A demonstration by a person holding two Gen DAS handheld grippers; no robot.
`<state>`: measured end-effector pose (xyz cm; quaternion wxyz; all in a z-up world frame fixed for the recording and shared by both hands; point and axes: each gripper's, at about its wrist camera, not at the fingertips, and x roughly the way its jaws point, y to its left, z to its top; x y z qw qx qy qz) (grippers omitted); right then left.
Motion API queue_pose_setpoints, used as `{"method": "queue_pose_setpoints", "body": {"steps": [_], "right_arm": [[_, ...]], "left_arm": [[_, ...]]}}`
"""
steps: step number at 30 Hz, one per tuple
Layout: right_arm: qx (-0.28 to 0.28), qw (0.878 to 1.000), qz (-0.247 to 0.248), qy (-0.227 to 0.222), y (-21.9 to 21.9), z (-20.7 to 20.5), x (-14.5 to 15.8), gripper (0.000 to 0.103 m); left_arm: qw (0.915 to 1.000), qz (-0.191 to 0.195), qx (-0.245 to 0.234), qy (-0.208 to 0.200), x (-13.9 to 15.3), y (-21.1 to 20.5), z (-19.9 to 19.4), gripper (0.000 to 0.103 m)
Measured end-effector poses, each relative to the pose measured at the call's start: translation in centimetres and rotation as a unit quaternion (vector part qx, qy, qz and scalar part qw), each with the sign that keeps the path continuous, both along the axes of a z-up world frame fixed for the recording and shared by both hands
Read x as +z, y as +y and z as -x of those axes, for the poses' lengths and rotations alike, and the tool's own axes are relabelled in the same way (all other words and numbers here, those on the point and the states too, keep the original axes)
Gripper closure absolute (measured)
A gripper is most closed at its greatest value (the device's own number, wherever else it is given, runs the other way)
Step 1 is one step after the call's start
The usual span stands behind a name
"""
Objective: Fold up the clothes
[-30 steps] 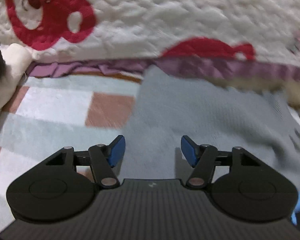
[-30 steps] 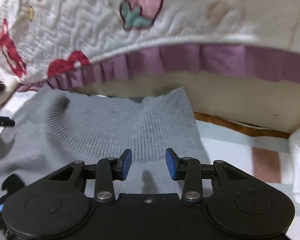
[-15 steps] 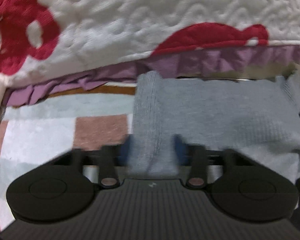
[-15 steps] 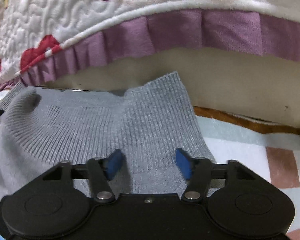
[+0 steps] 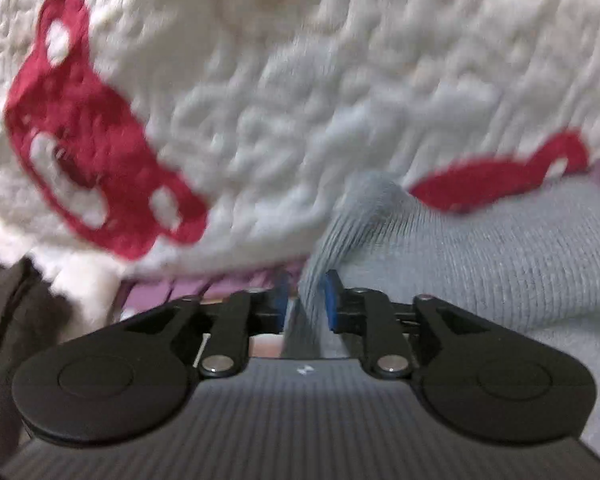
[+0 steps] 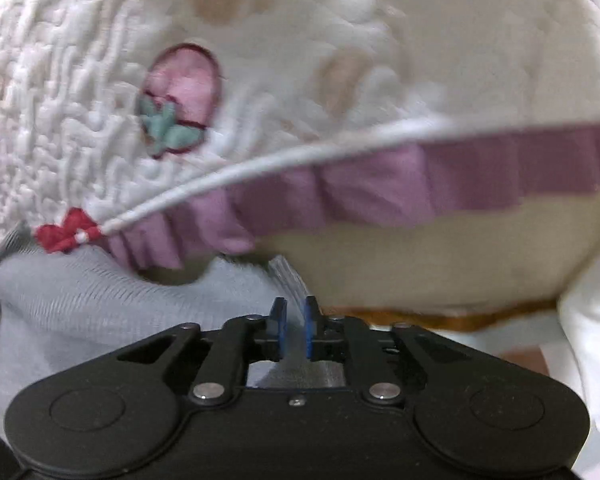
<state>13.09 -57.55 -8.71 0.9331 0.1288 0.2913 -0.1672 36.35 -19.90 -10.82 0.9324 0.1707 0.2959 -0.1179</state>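
A grey ribbed knit sweater (image 5: 480, 264) is lifted up in front of a quilted bed cover. My left gripper (image 5: 306, 300) is shut on the sweater's left edge, a bunched fold of grey knit squeezed between its blue pads. In the right wrist view the same grey sweater (image 6: 100, 296) hangs to the left. My right gripper (image 6: 294, 326) is shut on its ribbed right edge, with the knit pinched between the blue pads. Both views are motion blurred.
A white quilted bed cover (image 5: 280, 100) with red bear shapes fills the background, close ahead. Its purple frill (image 6: 420, 184) and the beige bed side (image 6: 440, 268) show on the right. A brown-and-white checked mat (image 6: 524, 356) lies below. Dark fabric (image 5: 4, 340) sits at the far left.
Both grippers went from open over the flat sweater to shut on its edges. They have since risen, lifting the sweater off the mat toward the bed cover.
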Motion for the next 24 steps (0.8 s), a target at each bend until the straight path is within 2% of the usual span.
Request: {"method": "queue_pose_setpoints", "body": {"steps": [1, 2, 3, 4, 6, 12, 14, 15, 17, 21, 24], "right_arm": [[-0.001, 1.0, -0.004, 0.003, -0.2, 0.4, -0.1, 0.077], [-0.003, 1.0, -0.024, -0.015, -0.5, 2.5, 0.2, 0.067], [-0.005, 0.998, -0.044, -0.032, -0.8, 4.7, 0.5, 0.055], [-0.007, 0.997, -0.067, -0.045, -1.3, 7.8, 0.3, 0.05], [-0.011, 0.991, -0.111, -0.069, -2.1, 13.9, 0.0, 0.048], [-0.075, 0.987, -0.142, 0.021, -2.1, 29.7, -0.8, 0.048], [-0.107, 0.976, -0.191, -0.003, -2.0, 34.4, -1.1, 0.047], [-0.122, 0.969, -0.215, -0.015, -1.9, 36.7, -1.2, 0.047], [-0.137, 0.955, -0.262, -0.038, -1.2, 39.3, -2.2, 0.047], [-0.135, 0.938, -0.316, -0.053, 0.7, 40.9, -3.5, 0.047], [-0.168, 0.931, -0.319, -0.053, 2.2, 40.4, -4.0, 0.046]], "left_arm": [[1.0, -0.005, 0.008, -0.001, -0.4, 0.4, 1.0, 0.069], [0.9999, 0.003, -0.001, 0.013, -0.5, 0.8, 2.8, 0.057], [0.9995, 0.01, -0.01, 0.027, -0.6, 1.2, 4.6, 0.053], [0.9988, 0.018, -0.02, 0.041, -0.7, 1.6, 6.4, 0.051], [0.9963, 0.033, -0.039, 0.069, -0.9, 2.5, 10.0, 0.051], [0.9808, 0.078, -0.095, 0.151, -1.6, 4.9, 20.7, 0.05], [0.9732, 0.092, -0.113, 0.178, -1.8, 5.8, 24.3, 0.048], [0.9735, 0.087, -0.105, 0.183, -1.8, 6.1, 25.1, 0.048], [0.974, 0.075, -0.091, 0.194, -1.7, 6.8, 26.8, 0.048], [0.9704, 0.104, -0.057, 0.21, -0.7, 9.0, 29.2, 0.044], [0.9548, 0.152, -0.014, 0.255, -0.8, 11.5, 30.0, 0.043]]}}
